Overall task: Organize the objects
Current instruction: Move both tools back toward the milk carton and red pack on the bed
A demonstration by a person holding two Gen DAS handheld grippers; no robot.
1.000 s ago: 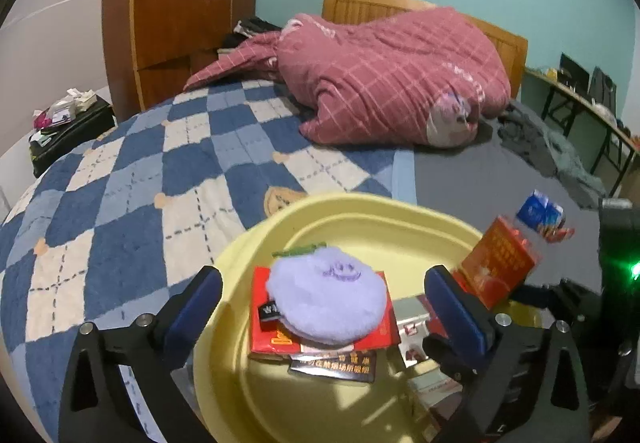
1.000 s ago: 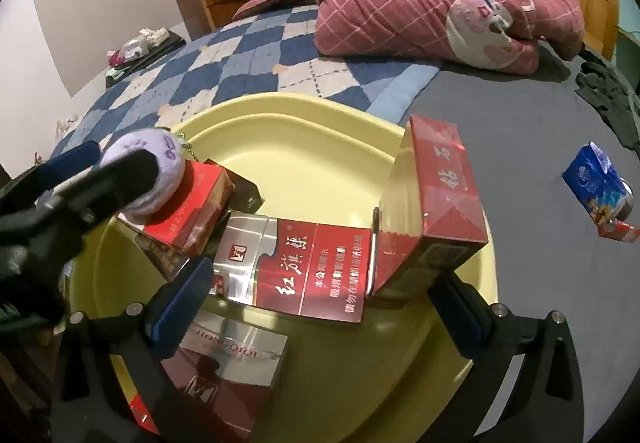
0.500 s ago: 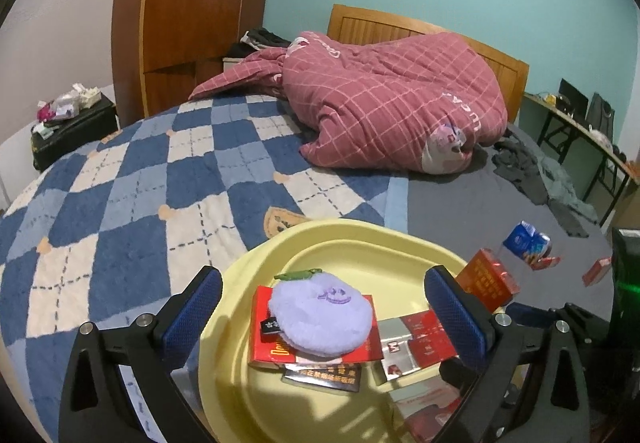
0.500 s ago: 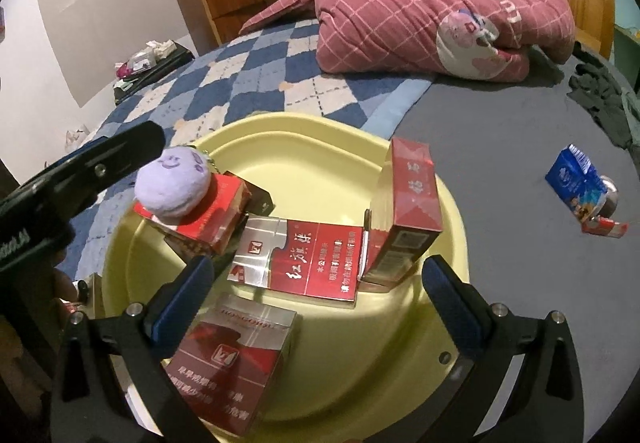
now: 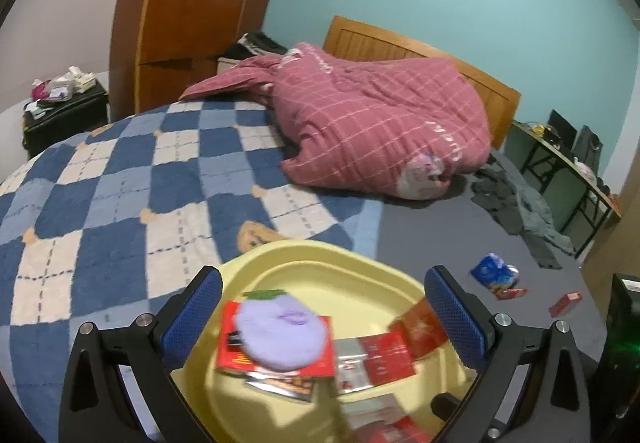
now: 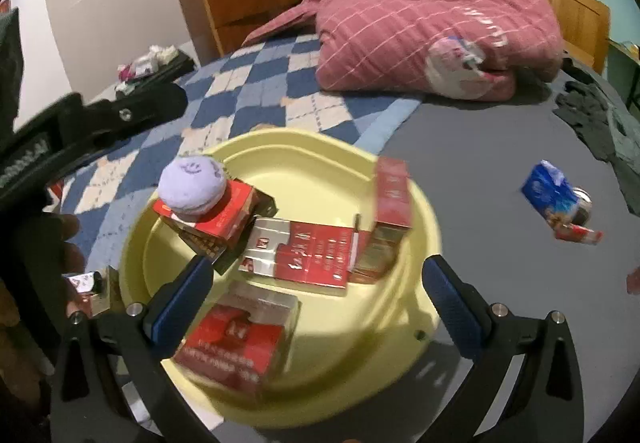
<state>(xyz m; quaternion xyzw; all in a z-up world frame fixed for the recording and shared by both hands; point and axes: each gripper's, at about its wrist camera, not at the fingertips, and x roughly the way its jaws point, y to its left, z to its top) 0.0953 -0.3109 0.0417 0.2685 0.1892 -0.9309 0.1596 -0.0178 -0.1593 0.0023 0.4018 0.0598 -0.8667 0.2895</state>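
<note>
A pale yellow tray (image 5: 320, 263) (image 6: 416, 275) lies on the bed. In it a purple plush pouch (image 5: 280, 335) (image 6: 192, 183) rests on a stack of red boxes (image 6: 224, 219). A flat red-and-silver pack (image 6: 304, 251), an upright red box (image 6: 392, 203) and another red pack (image 6: 236, 339) lie beside it. My left gripper (image 5: 320, 315) is open and empty above the tray's near side. My right gripper (image 6: 316, 299) is open and empty above the tray's near edge.
A blue carton (image 5: 490, 271) (image 6: 548, 191), a small red pack (image 5: 564, 303) and a can (image 6: 582, 203) lie on the grey sheet to the right. A pink quilt (image 5: 380, 127) is heaped at the headboard. A checked blue blanket (image 5: 100, 203) covers the left.
Both grippers have drawn up and back from the tray. The upright red box stands free in the tray, no longer close between the right gripper's fingers.
</note>
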